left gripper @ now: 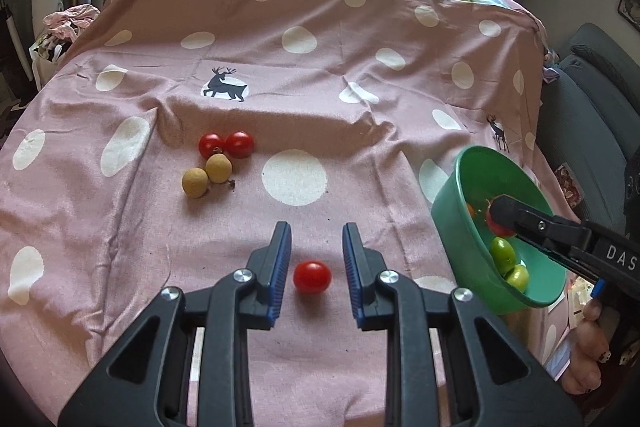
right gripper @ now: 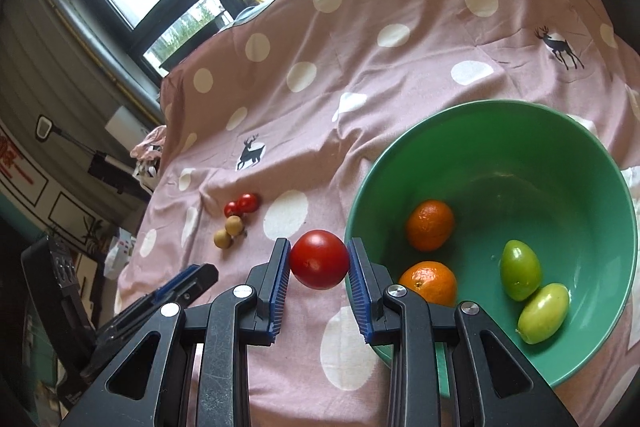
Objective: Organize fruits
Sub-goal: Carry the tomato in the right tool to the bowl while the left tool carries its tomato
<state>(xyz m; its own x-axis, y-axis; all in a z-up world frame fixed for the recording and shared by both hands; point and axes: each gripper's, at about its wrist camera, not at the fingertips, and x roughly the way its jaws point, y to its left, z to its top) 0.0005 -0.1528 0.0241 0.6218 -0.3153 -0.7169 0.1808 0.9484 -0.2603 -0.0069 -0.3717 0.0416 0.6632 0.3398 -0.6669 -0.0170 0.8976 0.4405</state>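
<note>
The tomato (right gripper: pixel 319 259) in my right tool (right gripper: pixel 319 263) is round, glossy and red, clamped between the pads just left of the green bowl's (right gripper: pixel 500 115) rim, so it goes rightward over the rim to join the oranges and green fruits. My left tool (left gripper: pixel 313 259) hangs wide around another tomato (left gripper: pixel 312 277) lying on the surface.

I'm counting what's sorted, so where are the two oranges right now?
Both oranges lie inside the green bowl, at its left side, across from two green fruits, seen in the right wrist view.
</note>
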